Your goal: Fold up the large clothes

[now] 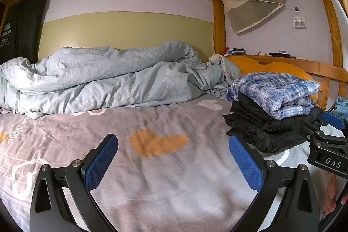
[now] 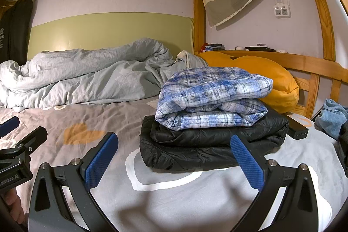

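- Judged from the tidy stack, the folding looks largely done. If another garment is to be taken, the step in hand is likely a reach toward the blue cloth (image 2: 332,117) bunched at the right edge of the right wrist view; whether it is clothing I cannot tell.
- To do that well: lift it clear of the stack, spread it flat on the open grey printed sheet (image 1: 152,177) in the lower centre, and pinch at seams or corners so both layers move together.
- Left gripper (image 1: 173,161), bottom of its own view: fingers spread wide, holding nothing, hovering over bare sheet.
- Right gripper (image 2: 174,161), bottom of its view: likewise spread wide and empty, aimed at the stack but apart from it.
- Mid-frame: folded black puffer jacket (image 2: 206,145) lies on the sheet, with the folded blue plaid shirt (image 2: 213,99) resting on top.
- Just behind, right: an orange pillow (image 2: 271,84).
- Far, upper left: a rumpled pale blue duvet (image 1: 104,79) against the wall.
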